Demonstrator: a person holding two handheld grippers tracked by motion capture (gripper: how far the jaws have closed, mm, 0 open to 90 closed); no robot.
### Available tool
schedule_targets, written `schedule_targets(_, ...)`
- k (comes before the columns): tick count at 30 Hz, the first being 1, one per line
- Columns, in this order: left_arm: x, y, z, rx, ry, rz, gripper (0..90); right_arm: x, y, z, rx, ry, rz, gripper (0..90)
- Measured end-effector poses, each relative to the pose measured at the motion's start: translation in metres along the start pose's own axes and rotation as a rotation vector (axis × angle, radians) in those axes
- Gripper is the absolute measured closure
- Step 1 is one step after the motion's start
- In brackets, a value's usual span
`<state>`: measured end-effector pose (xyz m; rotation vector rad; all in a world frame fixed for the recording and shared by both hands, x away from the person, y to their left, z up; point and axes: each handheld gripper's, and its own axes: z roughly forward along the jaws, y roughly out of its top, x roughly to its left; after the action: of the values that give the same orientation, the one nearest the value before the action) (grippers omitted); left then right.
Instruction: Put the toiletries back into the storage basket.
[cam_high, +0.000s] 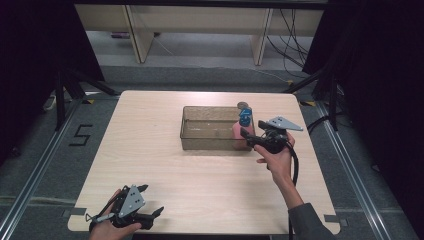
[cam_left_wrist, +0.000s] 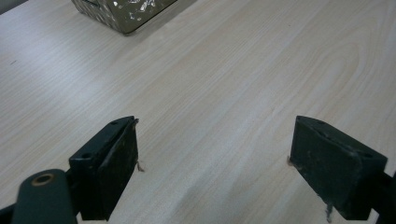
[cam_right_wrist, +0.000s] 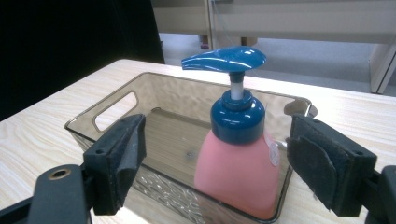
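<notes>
Soap bottle sitting in the bin, right jaws spread around it

The pink soap bottle (cam_right_wrist: 238, 172) is standing in the clear bin (cam_right_wrist: 112, 109), between the right gripper (cam_right_wrist: 215, 163) jaws, untouched. I'd be centering before squeezing. Left gripper (cam_left_wrist: 215, 158) is resting wide apart over bare table (cam_left_wrist: 233, 70).

Left gripper (cam_high: 150, 200): held low in the left hand (cam_high: 107, 227), jaws spread wide with nothing between them. Right gripper (cam_high: 247, 136): carried on an outstretched forearm by the right hand (cam_high: 277, 157), jaws likewise spread wide, well ahead of the left gripper.
</notes>
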<state>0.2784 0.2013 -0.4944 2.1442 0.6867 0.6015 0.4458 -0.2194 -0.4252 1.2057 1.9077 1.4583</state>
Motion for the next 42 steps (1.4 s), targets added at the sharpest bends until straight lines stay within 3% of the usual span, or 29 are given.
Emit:
schedule_targets(5,-0.002,0.0,0.001,-0.025,0.004,-0.018,14.8,0.001,-0.004,-0.003,0.003,0.002,0.01,20.7)
schedule_targets(7,0.0,0.001,-0.001,-0.007,0.007,0.007,14.9,0.002,-0.006,-0.005,0.02,-0.004,0.012,20.7)
schedule_targets(10,-0.001,0.001,0.0,-0.009,0.004,0.006,14.9,0.001,-0.007,-0.006,0.005,0.005,0.0,20.8)
schedule_targets(12,0.0,0.001,0.0,-0.006,0.015,0.009,14.9,0.004,-0.008,-0.008,0.015,0.005,0.038,20.8)
schedule_targets(14,0.0,0.001,-0.001,0.001,0.002,0.009,14.8,0.001,-0.007,-0.008,0.001,-0.003,-0.002,20.9)
schedule_targets(15,-0.001,0.001,-0.001,0.002,0.0,0.008,14.9,0.003,-0.007,-0.01,0.006,0.006,0.016,20.9)
schedule_targets(18,-0.001,0.001,0.0,-0.007,0.013,0.007,14.8,0.005,-0.008,-0.011,0.01,0.008,0.013,21.0)
schedule_targets(25,0.0,0.001,0.0,0.003,-0.005,0.006,14.8,0.011,-0.01,-0.012,0.001,0.037,-0.002,21.7)
schedule_targets(26,0.0,0.001,0.0,0.002,-0.006,0.0,14.9,0.014,-0.011,-0.013,0.013,0.027,0.026,21.7)
schedule_targets(28,-0.001,0.0,0.001,-0.008,-0.004,-0.012,14.8,0.014,-0.012,-0.012,-0.002,0.041,-0.006,21.7)
schedule_targets(29,0.0,0.0,0.0,0.007,0.001,0.0,14.9,0.015,-0.013,-0.012,-0.001,0.054,0.009,21.7)
schedule_targets(32,-0.001,0.001,0.002,-0.005,0.007,-0.005,14.9,0.017,-0.014,-0.015,0.015,0.048,0.0,21.6)
schedule_targets(33,0.0,0.001,0.001,0.009,-0.008,0.011,14.9,0.019,-0.015,-0.016,0.008,0.053,0.026,21.6)
schedule_targets(35,-0.002,0.001,0.001,-0.008,-0.002,-0.007,14.9,0.017,-0.016,-0.016,-0.001,0.049,-0.007,21.1)
schedule_targets(41,0.001,0.001,0.0,0.004,-0.001,0.005,14.8,0.02,-0.019,-0.019,0.001,0.054,0.023,21.2)
schedule_targets(42,0.001,0.001,0.0,0.003,0.0,0.004,14.9,0.018,-0.019,-0.018,-0.012,0.05,-0.013,21.2)
